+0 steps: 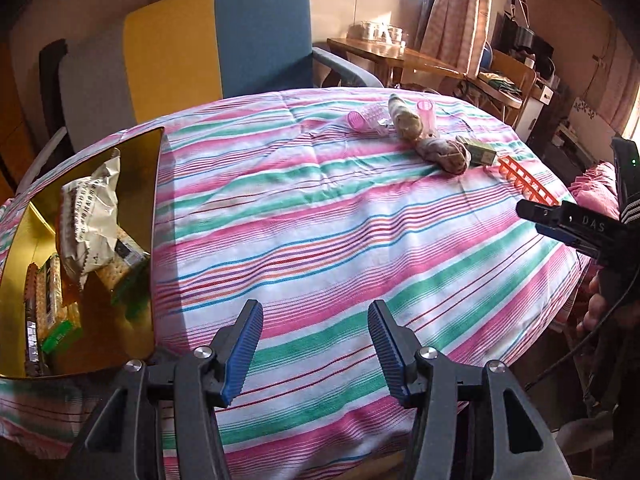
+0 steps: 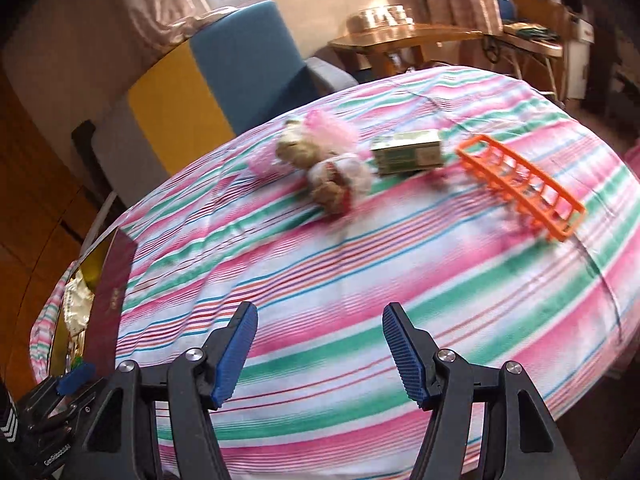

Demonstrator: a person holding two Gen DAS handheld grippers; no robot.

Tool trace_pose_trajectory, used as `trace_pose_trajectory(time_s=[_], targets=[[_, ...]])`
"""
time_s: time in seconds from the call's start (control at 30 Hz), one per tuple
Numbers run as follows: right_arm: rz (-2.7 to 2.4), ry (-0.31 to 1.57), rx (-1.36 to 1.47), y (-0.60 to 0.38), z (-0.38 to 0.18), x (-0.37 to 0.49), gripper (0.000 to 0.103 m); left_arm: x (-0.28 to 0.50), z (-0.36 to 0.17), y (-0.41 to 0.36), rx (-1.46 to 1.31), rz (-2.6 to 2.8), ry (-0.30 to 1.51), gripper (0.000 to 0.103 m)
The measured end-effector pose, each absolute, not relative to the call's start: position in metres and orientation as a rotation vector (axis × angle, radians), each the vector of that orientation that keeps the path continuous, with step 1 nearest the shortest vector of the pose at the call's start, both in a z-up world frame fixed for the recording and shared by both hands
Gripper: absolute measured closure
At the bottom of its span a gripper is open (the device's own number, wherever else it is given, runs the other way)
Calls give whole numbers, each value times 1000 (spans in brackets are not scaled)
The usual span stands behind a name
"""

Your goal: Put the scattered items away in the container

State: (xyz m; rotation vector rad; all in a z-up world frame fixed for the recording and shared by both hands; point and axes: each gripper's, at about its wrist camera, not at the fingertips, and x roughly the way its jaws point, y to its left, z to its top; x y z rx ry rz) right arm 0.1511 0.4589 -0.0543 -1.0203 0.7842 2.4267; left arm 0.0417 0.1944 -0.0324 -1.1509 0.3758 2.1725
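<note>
**Both grippers empty above a striped table, loose items at the far side**

A round table (image 1: 320,216) covered in a pink, green and white striped cloth filled both views. The left gripper (image 1: 316,348) hung over the near part of the cloth, its blue ribbed fingers spread apart with nothing between them. The right gripper (image 2: 320,348) was likewise released and empty, above bare cloth; its view was blurred.

At the table's left edge sat the container (image 1: 158,184), a box with shiny gold inner walls and a dark red outside. It already held a white snack packet (image 1: 94,216), cracker packs and green-wrapped pieces.

The scattered items lay together toward the far side, well apart from the container: two pink plastic cups (image 1: 366,115) tipped over, a small stuffed toy (image 2: 320,168) on its side, a green and white carton (image 2: 408,152) just beside the toy, and an orange plastic rack (image 2: 520,188) near the right edge.

A broad stretch of open cloth separated both grippers from these items. Beyond the far rim stood a blue and yellow chair (image 1: 224,40), and further back a wooden side table (image 1: 384,54) below a window.
</note>
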Motion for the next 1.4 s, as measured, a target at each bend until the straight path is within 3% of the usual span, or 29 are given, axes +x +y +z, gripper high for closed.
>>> trace_pose_trajectory(time_s=[0.33,0.53,0.8,0.83,0.9,1.03,1.23,1.3,1.4], targets=[[2339,836,-898,550,-36,180,31,37,-55,209,-1223,2115,400,47],[2500,849,-1023,559,-29,112,29,29,-59,212,-1253,2105,378,47],[2505,682,-1246,539,-58,10,29,17,-64,209,-1294,2106,341,47],[2499,642,-1266,536,-62,2,31,15,-65,208,-1299,2107,335,47],[2481,541,-1312,528,-69,-10,60,12,-66,206,-1308,2109,324,47],[2543,516,-1316,504,-64,-5,65,10,-66,202,-1312,2117,300,47],[2738,568,-1372,437,-54,6,64,15,-60,198,-1298,2122,279,47],[2781,622,-1418,416,-57,8,55,16,-57,195,-1297,2124,265,46],[2811,689,-1444,399,-61,14,48,16,-53,191,-1298,2129,240,45]])
